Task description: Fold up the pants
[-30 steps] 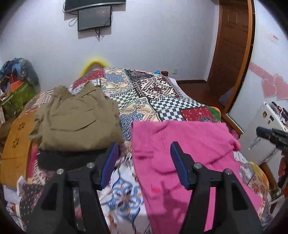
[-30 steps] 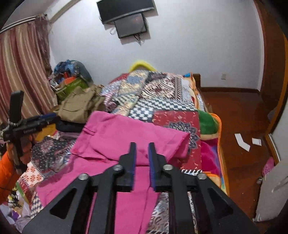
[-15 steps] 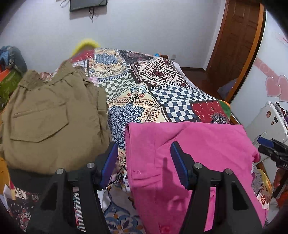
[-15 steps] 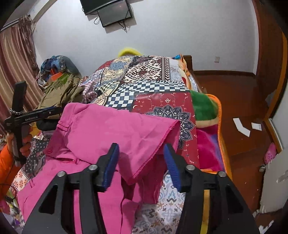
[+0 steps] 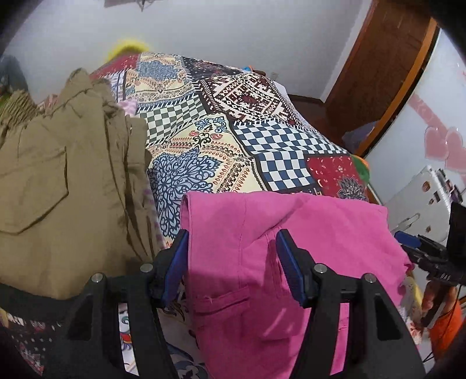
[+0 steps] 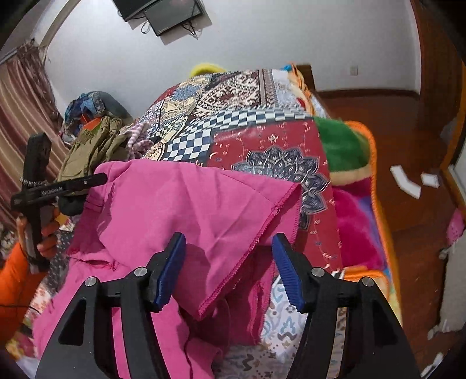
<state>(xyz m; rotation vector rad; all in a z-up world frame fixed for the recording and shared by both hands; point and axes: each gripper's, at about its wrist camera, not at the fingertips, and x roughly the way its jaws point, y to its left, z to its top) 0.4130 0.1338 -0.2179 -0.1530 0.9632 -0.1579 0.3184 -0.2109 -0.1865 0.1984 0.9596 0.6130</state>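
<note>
Your pink pants (image 5: 262,247) are a soft, matte woven cloth, lying rumpled on the patchwork bedspread (image 5: 221,140), which is printed in checks, paisleys and geometric bands. In the left wrist view you can see a slit pocket and a stitched seam on the pants, with a smooth folded edge at the far side. Your left gripper (image 5: 233,262) has its ribbed blue pads (image 5: 291,268) spread wide and grips nothing; the pants lie under and between the fingers, the left pad at the fabric's left edge. Your right gripper (image 6: 228,266) is likewise wide open and empty, its pads either side of a pointed, overlock-stitched hem corner (image 6: 256,242) that drapes toward the camera. Whether either pad touches the cloth cannot be told. Only the left view shows you the folded khaki pants (image 5: 67,186), stiffer cloth with a flap pocket, stacked on something dark just left of the pink ones, plus a white appliance (image 5: 419,204) at the right. Only the right view shows you the striped curtain (image 6: 20,110), the wall screen (image 6: 171,14), the wooden floor with white paper scraps (image 6: 404,177), and the fuzzy green and orange blanket edge (image 6: 343,145).
</note>
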